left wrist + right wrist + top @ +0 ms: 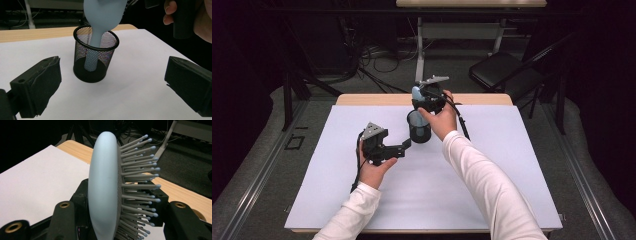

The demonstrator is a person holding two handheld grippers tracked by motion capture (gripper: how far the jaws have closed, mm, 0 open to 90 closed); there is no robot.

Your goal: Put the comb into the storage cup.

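High view: we saw the right gripper (428, 100) above the mesh cup (419, 126), near the far edge of the desk (362, 100), approx. at its middle. It was closed on the head of a pale blue hairbrush (416, 93); the brush hung handle-down into the cup. The right hand (442, 117) wrapped the gripper body, just beside the cup's right side. A white sheet (492, 165) covered most of the desk, and the cup stood on it towards the far edge.

The left gripper (404, 146) sat nearer the front, left of the cup, jaws wide apart w/ nothing between them, pointing at the cup's base. We couldn't tell whether the fingertip nearest the cup touched it. The left hand (373, 172) held it from below.

Left gripper view: the cup (95, 58) stood upright on the sheet (140, 82), between the two spread jaws but farther off, apart from both. The brush handle (93, 50) ran down inside the cup, its end at or near the bottom; contact w/ the bottom we couldn't confirm. The brush head (105, 12) stayed above the rim.

Right gripper view: the brush head (103, 192) was clamped edge-on between the jaws, smooth back to the left, bristles (137, 177) to the right.
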